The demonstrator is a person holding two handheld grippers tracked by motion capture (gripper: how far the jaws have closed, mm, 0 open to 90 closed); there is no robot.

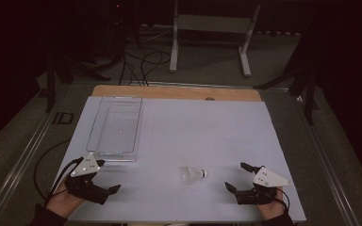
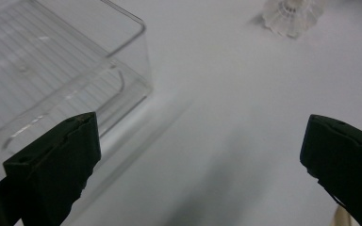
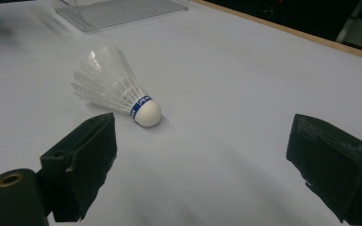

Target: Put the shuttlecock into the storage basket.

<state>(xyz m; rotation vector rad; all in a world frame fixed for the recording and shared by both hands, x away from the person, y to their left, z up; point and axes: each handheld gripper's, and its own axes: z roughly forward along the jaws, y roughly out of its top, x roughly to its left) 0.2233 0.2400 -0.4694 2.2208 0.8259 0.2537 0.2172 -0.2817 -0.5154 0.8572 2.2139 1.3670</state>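
A white feathered shuttlecock point(image 1: 192, 174) with a white cork and a blue band lies on its side on the white table sheet point(image 1: 207, 127), cork pointing right. My right gripper point(image 1: 235, 175) stands open just right of it, nothing between its jaws. In the right gripper view the shuttlecock point(image 3: 115, 87) lies ahead and to the left of the right gripper point(image 3: 202, 150). My left gripper point(image 1: 108, 176) is open near the front left, beside the near end of a clear plastic tray point(image 1: 115, 127). The left gripper view shows the left gripper point(image 2: 198, 155), the tray point(image 2: 52, 70) and the shuttlecock point(image 2: 290, 14) far off.
The tray is empty and runs lengthwise toward the back left. A wooden board edge point(image 1: 179, 92) shows behind the sheet. Beyond the table stand a white frame point(image 1: 212, 28) and floor cables point(image 1: 141, 66). The tray's corner point(image 3: 118, 12) appears far off in the right gripper view.
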